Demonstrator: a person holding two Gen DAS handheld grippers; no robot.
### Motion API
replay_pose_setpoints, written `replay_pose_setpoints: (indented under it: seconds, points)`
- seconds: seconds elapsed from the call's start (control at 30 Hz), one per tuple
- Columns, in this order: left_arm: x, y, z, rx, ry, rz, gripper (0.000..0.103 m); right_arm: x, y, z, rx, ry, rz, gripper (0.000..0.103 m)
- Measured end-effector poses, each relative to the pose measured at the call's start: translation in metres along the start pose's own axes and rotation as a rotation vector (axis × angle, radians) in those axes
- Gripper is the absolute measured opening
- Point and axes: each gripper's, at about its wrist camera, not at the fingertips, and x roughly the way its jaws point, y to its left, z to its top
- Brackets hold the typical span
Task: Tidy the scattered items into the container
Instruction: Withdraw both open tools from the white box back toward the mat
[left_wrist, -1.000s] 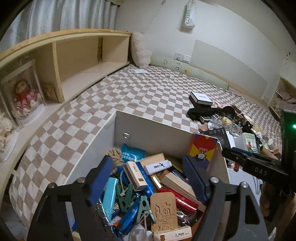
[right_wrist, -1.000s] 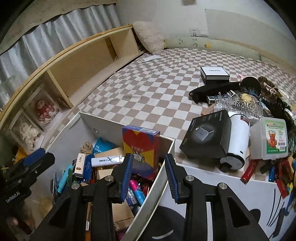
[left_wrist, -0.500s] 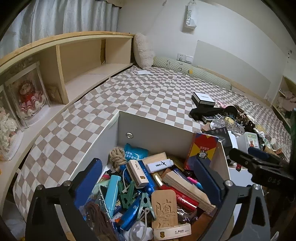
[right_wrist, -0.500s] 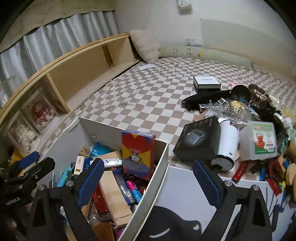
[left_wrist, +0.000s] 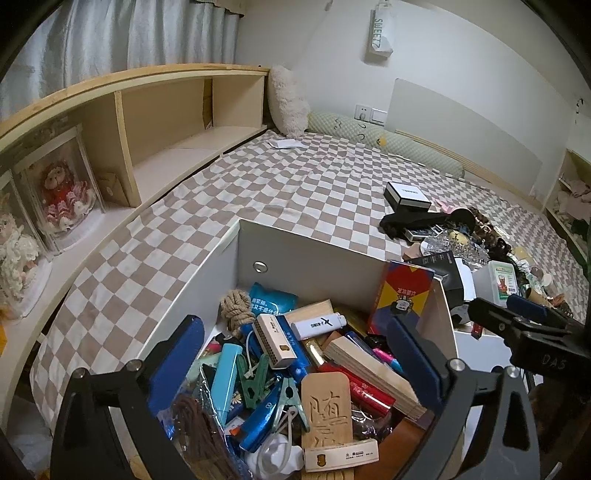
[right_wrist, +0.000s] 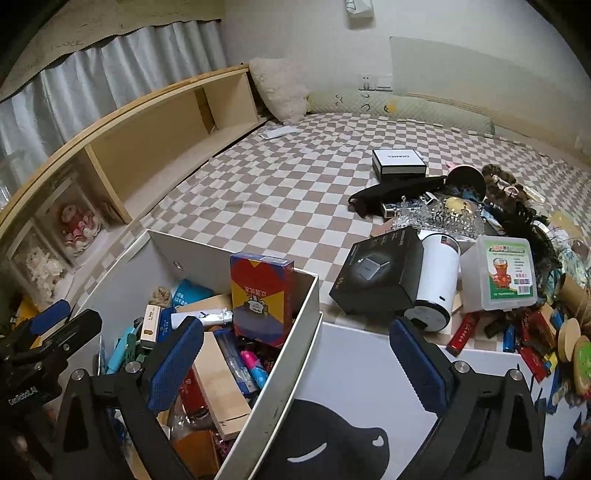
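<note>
Both grippers' fingers (right_wrist: 176, 365) stand spread and empty; the upright red-blue box (right_wrist: 261, 297) could topple over the container's right wall (right_wrist: 295, 347) if bumped.

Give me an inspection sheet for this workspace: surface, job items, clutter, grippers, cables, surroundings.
Surface: checkered bed cover, mostly bare on the shelf side.
Job's things: white bin crowded with small items; red-blue box stands upright at its corner.
Clutter: pile still outside the bin: black box, white tumbler, plastic tub, red and blue lighters, Chanel box.
Grippers: left gripper open over the bin; right gripper, jaws just opened wide, nothing between them.
Cables: nothing seen.
Surroundings: wooden shelf, boxed dolls, pillow, curtain.
</note>
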Motion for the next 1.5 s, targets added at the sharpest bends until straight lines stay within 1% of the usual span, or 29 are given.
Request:
replay_pose_setpoints:
  seconds: [0.27, 0.57, 0.83, 0.97, 1.07, 1.23, 1.4, 1.5]
  points:
    - [-0.003, -0.009, 0.0, 0.016, -0.006, -0.003, 0.1, -0.01, -0.006, 0.0, -0.012, -0.014, -0.013, 0.102]
    - [-0.005, -0.035, 0.001, 0.049, -0.004, -0.017, 0.1, -0.022, -0.028, -0.004, 0.021, -0.023, -0.035, 0.102]
    - [-0.01, -0.061, 0.0, 0.081, -0.017, -0.016, 0.1, -0.043, -0.061, -0.008, 0.053, -0.04, -0.07, 0.102]
    - [-0.017, -0.078, -0.002, 0.101, -0.045, -0.054, 0.1, -0.058, -0.079, -0.012, 0.069, -0.055, -0.09, 0.102]
    - [-0.021, -0.094, -0.004, 0.141, -0.052, -0.069, 0.1, -0.068, -0.093, -0.015, 0.079, -0.063, -0.109, 0.102]
    - [-0.025, -0.118, -0.005, 0.156, -0.06, -0.057, 0.1, -0.088, -0.121, -0.021, 0.092, -0.075, -0.143, 0.102]
    - [-0.029, -0.136, -0.007, 0.151, -0.074, -0.099, 0.1, -0.11, -0.144, -0.028, 0.092, -0.094, -0.181, 0.102]
    - [-0.032, -0.147, -0.008, 0.151, -0.1, -0.12, 0.1, -0.121, -0.16, -0.032, 0.108, -0.098, -0.196, 0.102]
